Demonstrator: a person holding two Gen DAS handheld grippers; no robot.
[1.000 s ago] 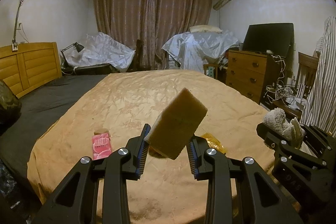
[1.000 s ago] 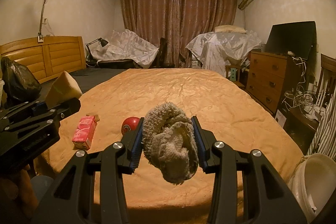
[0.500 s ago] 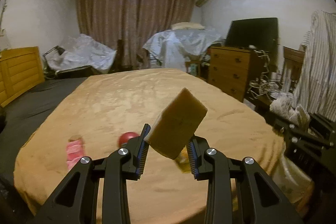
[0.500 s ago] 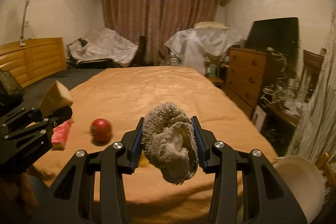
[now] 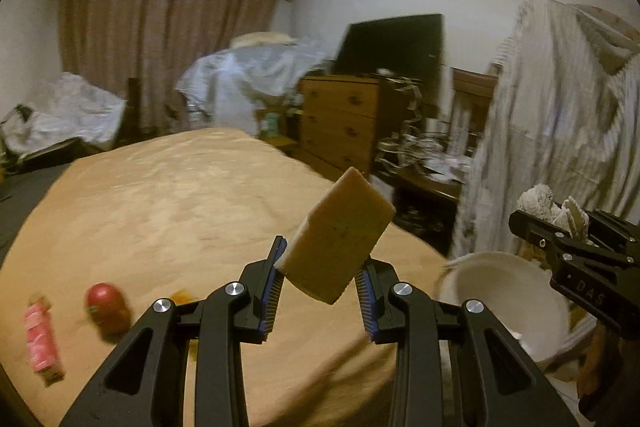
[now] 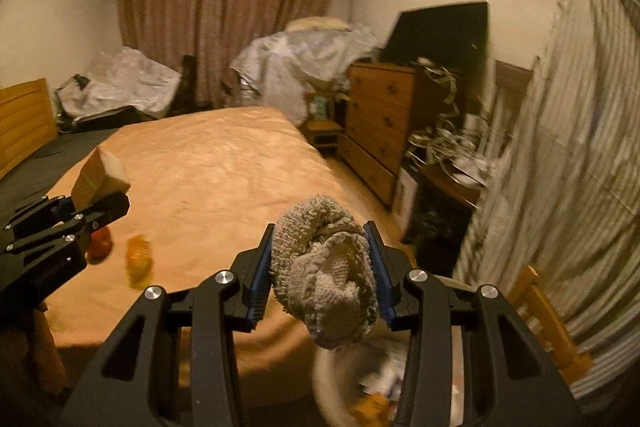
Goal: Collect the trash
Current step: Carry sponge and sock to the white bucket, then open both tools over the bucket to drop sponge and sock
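Observation:
My left gripper [image 5: 320, 287] is shut on a tan sponge [image 5: 340, 239], held tilted above the bed's foot end. My right gripper [image 6: 322, 275] is shut on a balled grey knitted rag [image 6: 326, 275]. A white bin [image 5: 504, 303] stands on the floor past the bed's right corner; in the right wrist view the white bin [image 6: 360, 383] lies directly below the rag, with scraps inside. From the left wrist view the right gripper [image 5: 560, 227] hangs over the bin's far side. On the bed lie a red apple [image 5: 108, 309], a pink carton [image 5: 40, 341] and a yellow wrapper [image 6: 138, 259].
The orange bedspread [image 6: 208, 179] fills the left and middle. A wooden dresser [image 6: 380, 119] with a black TV [image 6: 440, 35] stands against the right wall, beside a cluttered low table [image 6: 452, 167]. Striped cloth [image 6: 560, 155] hangs at the right, over a wooden chair [image 6: 548, 323].
Both grippers have swung right, from over the bed toward its right corner. The white bin has come under the right gripper. Both keep hold of their objects.

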